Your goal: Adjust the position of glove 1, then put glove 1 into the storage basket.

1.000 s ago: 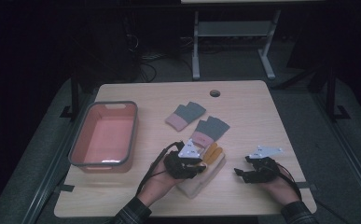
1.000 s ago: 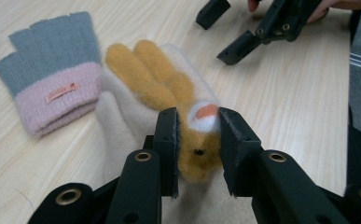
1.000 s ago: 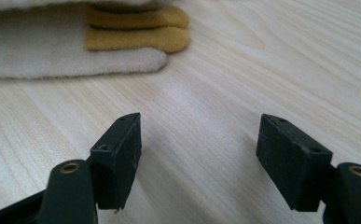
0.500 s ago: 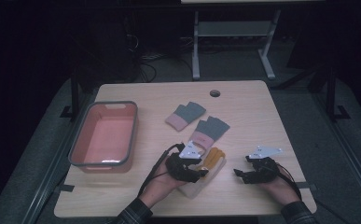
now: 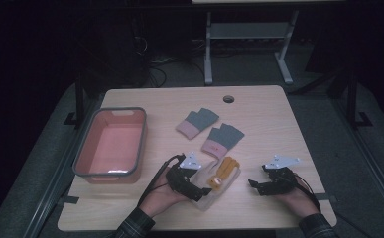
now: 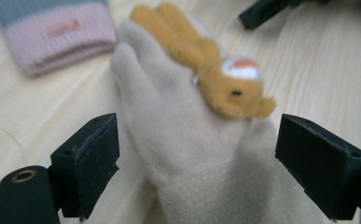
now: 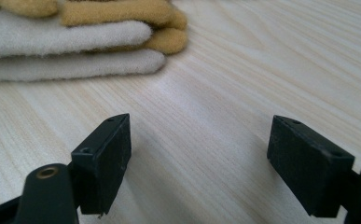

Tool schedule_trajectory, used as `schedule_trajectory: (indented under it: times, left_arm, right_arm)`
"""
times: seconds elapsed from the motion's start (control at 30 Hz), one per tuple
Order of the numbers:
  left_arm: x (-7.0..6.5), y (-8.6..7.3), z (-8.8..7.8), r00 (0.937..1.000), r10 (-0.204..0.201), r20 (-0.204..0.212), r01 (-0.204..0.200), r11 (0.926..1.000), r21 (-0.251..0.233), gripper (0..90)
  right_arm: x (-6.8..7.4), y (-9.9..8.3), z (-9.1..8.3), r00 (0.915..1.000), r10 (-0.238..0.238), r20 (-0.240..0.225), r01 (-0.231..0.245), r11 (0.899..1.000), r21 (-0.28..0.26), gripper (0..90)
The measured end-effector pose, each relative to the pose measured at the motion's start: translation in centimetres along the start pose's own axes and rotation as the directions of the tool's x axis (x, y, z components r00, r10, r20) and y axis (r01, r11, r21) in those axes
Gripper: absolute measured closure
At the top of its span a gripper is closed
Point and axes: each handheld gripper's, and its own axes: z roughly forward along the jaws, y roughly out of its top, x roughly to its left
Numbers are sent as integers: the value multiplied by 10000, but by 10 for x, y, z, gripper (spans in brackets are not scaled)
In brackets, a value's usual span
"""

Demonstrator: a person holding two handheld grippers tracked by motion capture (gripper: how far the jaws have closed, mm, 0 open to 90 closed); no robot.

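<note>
Left gripper view shows the left gripper (image 6: 197, 172) with jaws just opened wide around the cream glove (image 6: 187, 154), letting it rest on the table (image 6: 318, 84). Just beside the glove, the right gripper (image 7: 218, 168) waits open and empty.

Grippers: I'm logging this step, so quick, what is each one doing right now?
Left gripper: open, jaws just opened, either side of the cream fleece glove, pads clear of it.
Right gripper: open, jaws just widened, nothing between them.

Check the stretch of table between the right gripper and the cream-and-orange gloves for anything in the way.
Nothing visible: bare wooden table separates the open right gripper from the cream-and-orange gloves.
</note>
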Motion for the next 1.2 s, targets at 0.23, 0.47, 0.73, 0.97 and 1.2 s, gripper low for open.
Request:
schedule_trajectory:
  times: [0.23, 0.47, 0.73, 0.97, 1.2]
  left_arm:
    - [-4, -2, 18, 9999, 80, -129, -74, 9990, 433, 127]
    - [1, -6, 26, 9969, -588, 526, 553, 9963, 661, 135]
    - [3, -5, 26, 9854, -836, 1483, 729, 9944, 760, 374]
    - [7, -4, 23, 9773, -812, 1958, 685, 9951, 708, 669]
    - [5, -2, 19, 9773, -698, 1999, 587, 9964, 609, 742]
  right_arm:
    - [0, 0, 0, 10000, -4, -2, 4, 10000, -12, 210]
    - [0, 0, 0, 10000, 31, 28, -31, 10000, -28, 207]
    - [1, 0, 0, 10000, 44, 40, -44, 10000, -35, 207]
    - [1, 0, 0, 10000, 49, 47, -49, 10000, -28, 207]
    - [1, 0, 1, 10000, 33, 29, -33, 10000, -60, 206]
